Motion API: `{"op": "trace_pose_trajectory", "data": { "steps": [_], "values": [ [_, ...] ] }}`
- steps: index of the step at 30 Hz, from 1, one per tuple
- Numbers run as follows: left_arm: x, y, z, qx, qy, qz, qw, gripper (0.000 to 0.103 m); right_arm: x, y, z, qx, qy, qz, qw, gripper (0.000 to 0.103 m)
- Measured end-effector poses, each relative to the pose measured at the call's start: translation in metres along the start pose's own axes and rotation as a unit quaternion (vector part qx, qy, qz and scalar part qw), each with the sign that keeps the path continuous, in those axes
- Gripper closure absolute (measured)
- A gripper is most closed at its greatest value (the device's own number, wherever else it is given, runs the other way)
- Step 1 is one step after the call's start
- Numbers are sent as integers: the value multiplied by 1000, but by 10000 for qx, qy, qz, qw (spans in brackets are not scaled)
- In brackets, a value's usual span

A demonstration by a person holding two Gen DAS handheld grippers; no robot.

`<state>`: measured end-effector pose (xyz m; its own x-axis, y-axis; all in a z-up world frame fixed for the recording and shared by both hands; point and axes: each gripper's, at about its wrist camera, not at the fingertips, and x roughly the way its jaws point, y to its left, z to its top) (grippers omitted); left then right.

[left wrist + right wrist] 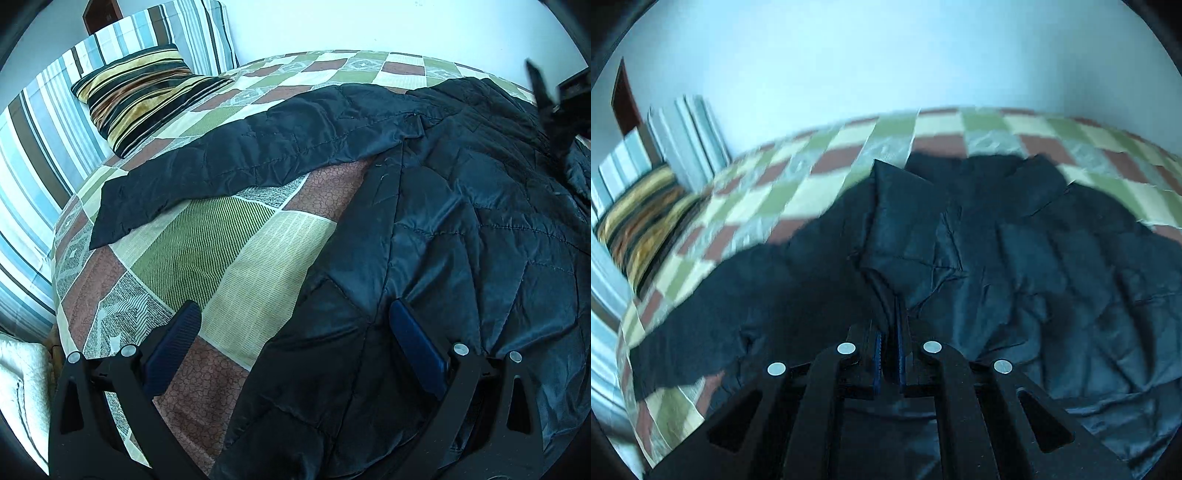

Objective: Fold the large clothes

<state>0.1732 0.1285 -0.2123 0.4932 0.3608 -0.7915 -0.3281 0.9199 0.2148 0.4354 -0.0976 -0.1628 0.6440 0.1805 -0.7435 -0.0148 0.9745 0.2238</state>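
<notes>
One dark quilted jacket lies spread over the right half of the bed, on a patchwork bedspread of green, cream, brown and grey squares. One sleeve stretches flat to the left across the spread, towards the pillows.

The left gripper hangs above the jacket's near left edge with its two blue-padded fingers spread wide — nothing sits between them, and the right-hand finger stands over the dark cloth while the left-hand one stands over the bedspread.

The right gripper is clenched on a fold of the jacket: a ridge of dark fabric rises out from between its two closed pads and stands up above the rest of the garment. The right wrist view is blurred, so the seams there are hard to read. In the left wrist view a dark gripper part shows at the right edge, over the jacket.

At the head of the bed, one striped gold-and-black cushion leans against blue-striped pillows — at least two. A pale wall runs behind the bed.
</notes>
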Motion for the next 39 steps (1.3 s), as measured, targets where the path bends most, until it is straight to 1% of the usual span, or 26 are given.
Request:
{"op": "trace_pose_trajectory", "data": {
  "steps": [1, 5, 8, 9, 10, 11, 14, 15, 17, 19, 20, 21, 22, 24, 26, 28, 30, 33, 34, 36, 38, 39],
  "values": [
    [0, 0, 0, -2, -1, -2, 10000, 2, 10, 4, -5, -81, 168, -13, 9998, 97],
    [1, 0, 0, 13, -18, 13, 10000, 2, 39, 20, -19, -363, 543, -123, 9978, 95],
    [1, -1, 0, 10, -13, 7, 10000, 2, 43, 28, -23, -475, 604, -20, 9970, 82],
    [1, -1, 0, 8, -17, 7, 10000, 2, 37, 30, -23, -475, 615, 173, 9968, 68],
    [1, -1, 0, 11, -22, 11, 10000, 2, 30, 29, -24, -447, 633, 368, 9963, 62],
    [1, -1, -1, 9, -26, 9, 10000, 2, 18, 28, -24, -405, 593, 552, 9959, 62],
    [1, -1, 0, 19, -20, 20, 10000, 2, -25, 11, -21, -310, 211, 600, 9975, 62],
    [1, -1, 0, 23, -25, 26, 10000, 2, -42, -3, -18, -239, 29, 570, 9981, 62],
    [1, -2, 0, 28, -34, 38, 10000, 2, -69, -36, -13, -83, -294, 228, 9993, 64],
    [2, -3, -1, 32, -34, 47, 10000, 2, -87, -85, -7, 132, -513, -347, 9980, 76],
    [2, -4, -1, 36, -39, 56, 10000, 2, -89, -106, -6, 281, -520, -540, 9968, 77],
    [1, -4, -1, 38, -42, 63, 10000, 2, -91, -138, -5, 579, -486, -753, 9943, 79],
    [1, -5, -1, 46, -45, 74, 10000, 2, -91, -165, -6, 862, -425, -878, 9915, 79],
    [1, -5, -1, 54, -52, 89, 9999, 2, -82, -214, -14, 1307, -125, -1036, 9859, 79],
    [0, -5, -2, 66, -57, 104, 9999, 2, -64, -243, -27, 1538, 236, -1168, 9809, 79],
    [0, -7, -2, 75, -59, 125, 9999, 2, -44, -261, -42, 1636, 503, -1123, 9788, 88],
    [0, -7, -2, 92, -60, 149, 9998, 2, -36, -264, -52, 1563, 380, -1057, 9813, 89],
    [-1, -8, -2, 132, -62, 190, 9997, 2, -46, -252, -46, 1471, 270, -1173, 9818, 88],
    [-1, -8, -1, 136, -64, 195, 9997, 2, -52, -250, -42, 1490, 216, -1179, 9815, 85],
    [-1, -8, -2, 132, -60, 187, 9997, 2, -64, -253, -36, 1615, 5, -1093, 9808, 84],
    [-1, -7, -1, 130, -52, 180, 9997, 2, -72, -257, -25, 1708, -184, -1034, 9797, 81],
    [-1, -7, -1, 130, -58, 178, 9997, 2, -73, -262, -20, 1739, -212, -1050, 9789, 79]
  ]
}}
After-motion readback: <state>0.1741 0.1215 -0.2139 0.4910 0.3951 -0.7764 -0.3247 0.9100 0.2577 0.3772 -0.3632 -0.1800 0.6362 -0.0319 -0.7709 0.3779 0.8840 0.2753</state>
